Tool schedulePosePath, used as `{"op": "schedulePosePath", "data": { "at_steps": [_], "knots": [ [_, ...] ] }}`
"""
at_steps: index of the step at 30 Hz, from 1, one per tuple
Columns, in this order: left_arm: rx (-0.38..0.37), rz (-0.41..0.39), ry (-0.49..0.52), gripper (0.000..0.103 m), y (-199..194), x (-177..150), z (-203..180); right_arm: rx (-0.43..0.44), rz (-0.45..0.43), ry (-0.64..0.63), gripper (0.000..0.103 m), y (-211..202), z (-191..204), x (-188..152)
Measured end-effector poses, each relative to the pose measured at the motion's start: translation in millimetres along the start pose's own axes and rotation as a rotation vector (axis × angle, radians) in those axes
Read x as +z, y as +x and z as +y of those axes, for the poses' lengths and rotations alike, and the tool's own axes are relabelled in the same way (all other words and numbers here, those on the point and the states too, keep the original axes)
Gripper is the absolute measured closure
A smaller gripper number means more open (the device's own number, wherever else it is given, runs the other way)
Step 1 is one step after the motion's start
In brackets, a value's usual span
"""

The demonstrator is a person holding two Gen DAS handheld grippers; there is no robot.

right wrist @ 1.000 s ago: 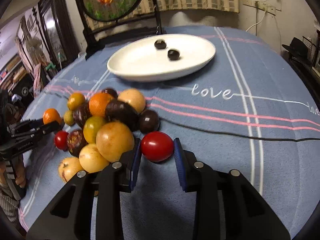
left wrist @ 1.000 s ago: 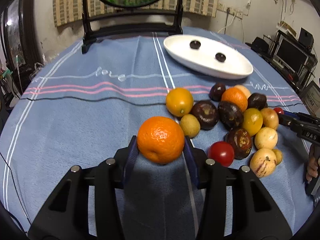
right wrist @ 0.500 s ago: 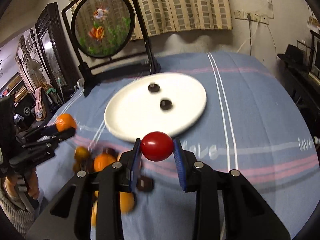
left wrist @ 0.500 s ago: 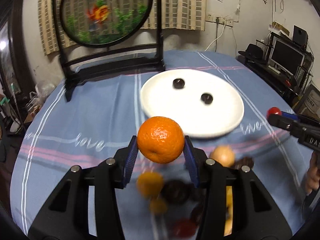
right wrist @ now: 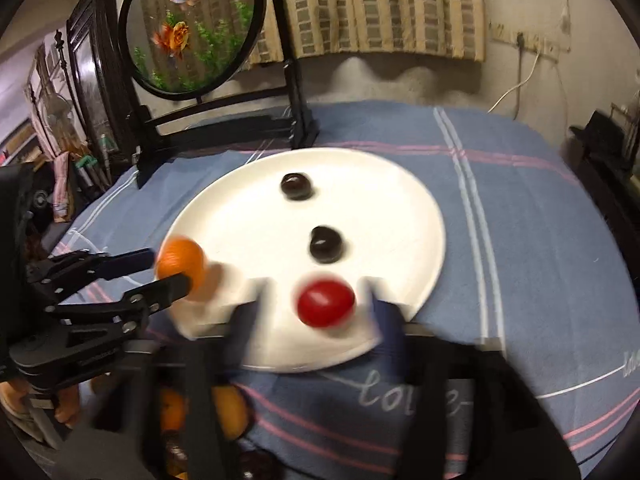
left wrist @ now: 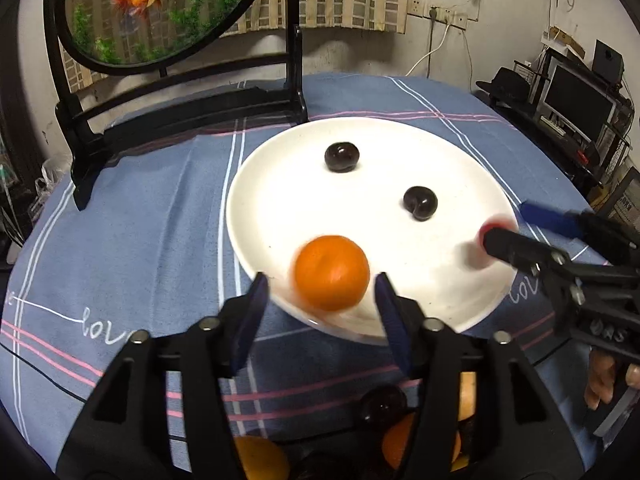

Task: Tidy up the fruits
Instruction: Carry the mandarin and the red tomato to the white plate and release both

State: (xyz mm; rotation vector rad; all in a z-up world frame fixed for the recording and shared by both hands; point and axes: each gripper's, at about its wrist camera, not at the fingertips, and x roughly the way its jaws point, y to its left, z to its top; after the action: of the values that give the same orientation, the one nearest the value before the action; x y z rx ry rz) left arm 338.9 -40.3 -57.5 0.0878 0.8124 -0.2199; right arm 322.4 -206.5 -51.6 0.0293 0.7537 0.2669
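Note:
Over the near rim of the white plate (left wrist: 280, 208) my left gripper (left wrist: 320, 280) has its jaws opening. The orange (left wrist: 331, 272) sits blurred between them, with a gap at each pad. My right gripper (right wrist: 316, 288) is also opening, over the plate's (right wrist: 248, 216) near edge. The red tomato (right wrist: 326, 304) lies loose between its blurred fingers. Two dark fruits (left wrist: 341, 157) (left wrist: 420, 203) rest further back on the plate. In the right wrist view the left gripper (right wrist: 164, 270) and orange (right wrist: 180, 262) show at the left. The left wrist view shows the right gripper (left wrist: 505, 222) at the right.
The pile of mixed fruit (left wrist: 260, 460) (right wrist: 228, 408) lies on the blue striped tablecloth just below the grippers. A black stand with a round goldfish screen (left wrist: 180, 112) (right wrist: 188, 40) rises behind the plate. A hand (left wrist: 600, 376) holds the right gripper.
Both grippers have travelled from the fruit pile to the plate's near rim. Their jaws, earlier shut on the orange and the tomato, have spread, and both fruits now sit loose.

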Motion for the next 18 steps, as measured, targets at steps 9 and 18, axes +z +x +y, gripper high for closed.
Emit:
{"op": "schedulePosePath", "data": {
  "at_steps": [9,18],
  "knots": [
    [0.018,-0.061,-0.019,0.038,-32.5,3.8,9.0,0.02,-0.073,0.025,0.026,-19.4,-6.4,2.7],
    [0.084,-0.068,-0.115,0.033,-78.0,-50.9,49.5,0.087,-0.087,0.087,0.026,-63.0,3.1,-24.7]
  ]
}}
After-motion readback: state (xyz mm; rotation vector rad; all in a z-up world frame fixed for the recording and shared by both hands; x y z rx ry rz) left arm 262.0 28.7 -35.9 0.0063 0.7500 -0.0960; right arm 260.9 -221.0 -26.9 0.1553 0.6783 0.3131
